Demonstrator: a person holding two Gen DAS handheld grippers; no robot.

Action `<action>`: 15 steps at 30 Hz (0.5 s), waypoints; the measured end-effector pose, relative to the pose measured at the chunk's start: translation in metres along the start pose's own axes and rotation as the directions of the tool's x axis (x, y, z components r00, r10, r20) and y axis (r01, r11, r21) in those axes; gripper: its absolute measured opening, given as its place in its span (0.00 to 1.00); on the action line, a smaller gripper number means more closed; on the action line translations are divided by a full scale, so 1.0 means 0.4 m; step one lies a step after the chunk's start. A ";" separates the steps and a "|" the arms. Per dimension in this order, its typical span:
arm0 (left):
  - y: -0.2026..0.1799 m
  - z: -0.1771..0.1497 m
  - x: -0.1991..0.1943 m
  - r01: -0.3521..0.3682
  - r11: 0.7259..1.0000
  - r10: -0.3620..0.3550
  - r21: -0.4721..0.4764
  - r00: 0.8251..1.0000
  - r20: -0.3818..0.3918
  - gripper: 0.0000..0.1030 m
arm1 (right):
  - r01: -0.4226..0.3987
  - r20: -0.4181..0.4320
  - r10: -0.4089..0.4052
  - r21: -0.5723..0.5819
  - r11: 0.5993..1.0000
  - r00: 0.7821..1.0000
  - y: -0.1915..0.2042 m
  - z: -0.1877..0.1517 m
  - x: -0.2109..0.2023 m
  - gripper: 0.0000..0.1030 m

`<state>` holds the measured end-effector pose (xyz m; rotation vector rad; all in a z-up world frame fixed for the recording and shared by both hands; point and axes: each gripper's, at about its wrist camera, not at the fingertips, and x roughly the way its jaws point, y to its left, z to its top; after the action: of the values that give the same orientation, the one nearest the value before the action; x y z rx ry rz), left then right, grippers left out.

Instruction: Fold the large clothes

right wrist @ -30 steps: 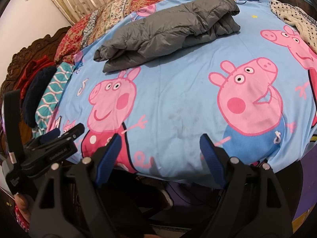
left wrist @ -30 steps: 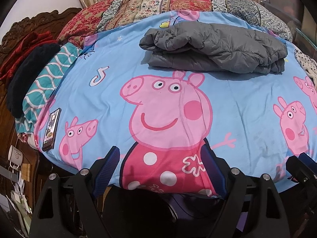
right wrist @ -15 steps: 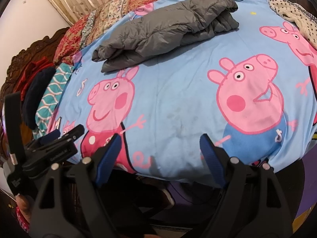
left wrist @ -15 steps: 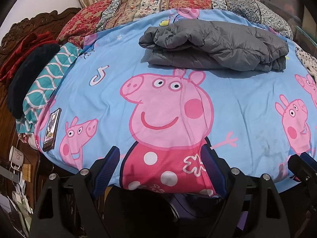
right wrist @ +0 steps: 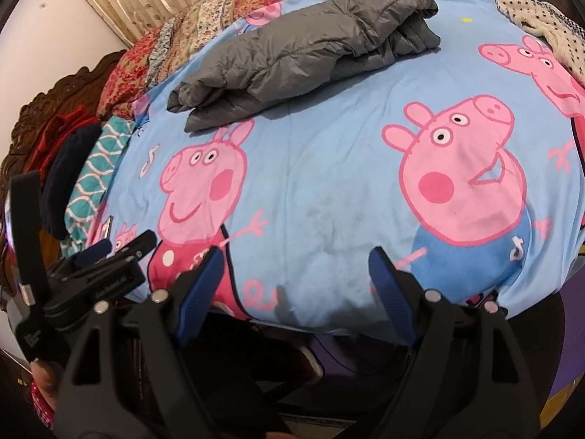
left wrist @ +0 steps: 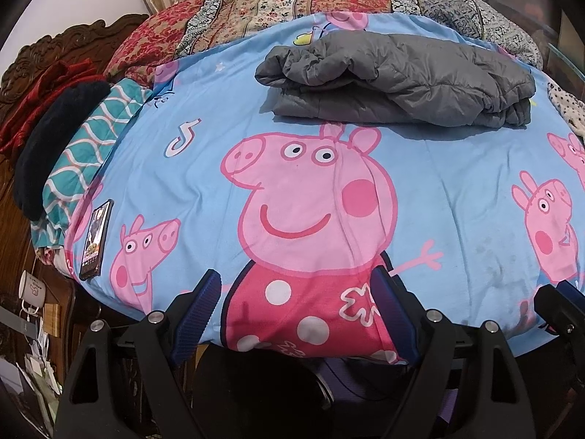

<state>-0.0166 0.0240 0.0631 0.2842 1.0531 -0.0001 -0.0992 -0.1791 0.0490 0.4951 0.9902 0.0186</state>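
Note:
A grey puffer jacket (left wrist: 398,80) lies folded in a long bundle at the far side of the bed, on the blue Peppa Pig sheet (left wrist: 457,190); it also shows in the right wrist view (right wrist: 303,58). My left gripper (left wrist: 296,311) is open and empty at the bed's near edge, well short of the jacket. My right gripper (right wrist: 292,285) is open and empty, also at the near edge. The left gripper shows at the left of the right wrist view (right wrist: 106,259).
A phone (left wrist: 95,239) lies on the sheet's left edge. Folded teal and dark cloths (left wrist: 73,161) sit at the left by the carved headboard (left wrist: 44,55). Patterned pillows (left wrist: 329,3) line the back. A spotted cloth (right wrist: 541,22) lies at the right. A mug (left wrist: 33,287) stands beside the bed.
Both grippers have crept slightly forward toward the bed; the jacket has not moved and both grippers stay open.

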 end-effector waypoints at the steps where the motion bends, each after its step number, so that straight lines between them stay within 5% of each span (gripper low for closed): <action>1: -0.001 0.001 0.000 0.001 1.000 -0.001 -0.001 1.000 0.000 0.93 | 0.000 0.000 0.000 0.000 1.000 1.000 -0.001 0.002 0.000 0.75; 15: -0.015 0.006 0.012 -0.001 1.000 0.001 0.015 1.000 -0.012 0.93 | -0.002 -0.005 0.002 0.004 1.000 1.000 -0.006 0.002 0.004 0.75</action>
<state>-0.0130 0.0183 0.0587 0.2990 1.0648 -0.0055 -0.0981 -0.1810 0.0469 0.4995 0.9949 0.0196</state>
